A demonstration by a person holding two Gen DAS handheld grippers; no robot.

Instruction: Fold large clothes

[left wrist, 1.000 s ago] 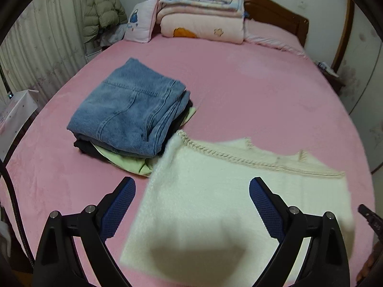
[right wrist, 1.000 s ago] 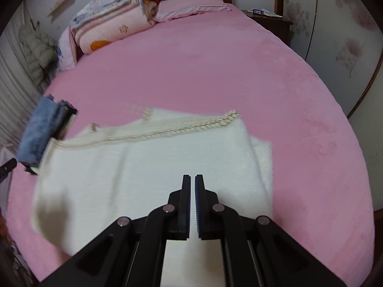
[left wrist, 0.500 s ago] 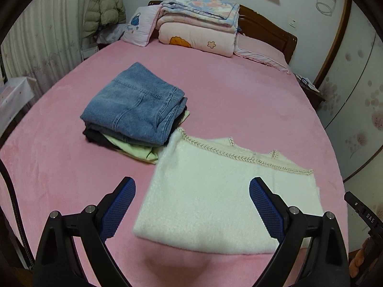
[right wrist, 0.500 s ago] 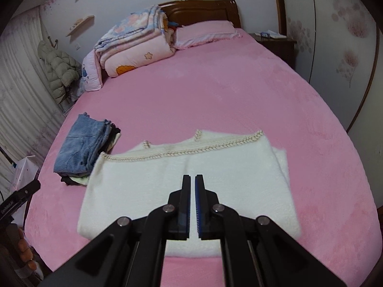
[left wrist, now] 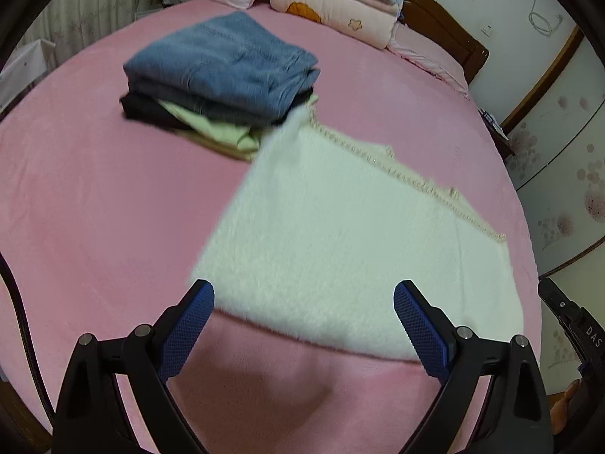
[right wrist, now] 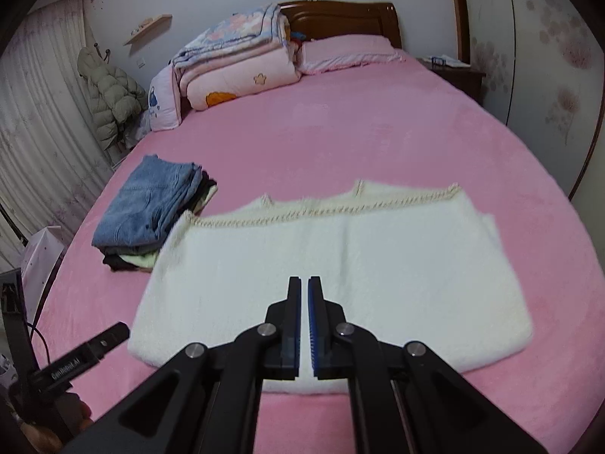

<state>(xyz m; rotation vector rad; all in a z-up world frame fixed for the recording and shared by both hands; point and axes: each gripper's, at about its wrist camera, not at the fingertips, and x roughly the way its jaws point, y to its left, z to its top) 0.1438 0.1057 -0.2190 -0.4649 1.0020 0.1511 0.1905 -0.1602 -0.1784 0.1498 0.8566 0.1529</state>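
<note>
Pink plush bedding point(right wrist: 378, 128) is seen covering the whole bed, and every garment is laid on it. At the far left, a folded stack is topped by blue jeans point(left wrist: 223, 64), with a black garment point(left wrist: 145, 110) and a pale green garment point(left wrist: 215, 132) pressed beneath them. Just beside the stack, with its left corner touching the pile's edge, a cream fleece garment point(left wrist: 340, 234) is spread flat in a folded rectangle, its braided trim point(right wrist: 321, 210) running along the far edge.

The left gripper point(left wrist: 302, 316) is held low over the near edge of the fleece, angled forward and slightly down; its blue-padded fingers point(left wrist: 187, 327) are spread wide, and nothing is caught between them. Part of the left gripper's body is also caught at the lower left of the right wrist view. The right gripper point(right wrist: 304, 295) is held above the near middle of the fleece, pointed toward the headboard point(right wrist: 340, 19); its jaws are drawn nearly together with only a thin slit left, and no cloth is seen pinched in them. Folded quilts point(right wrist: 234, 68) and a pink pillow point(right wrist: 348, 51) are stacked at the head of the bed.
</note>
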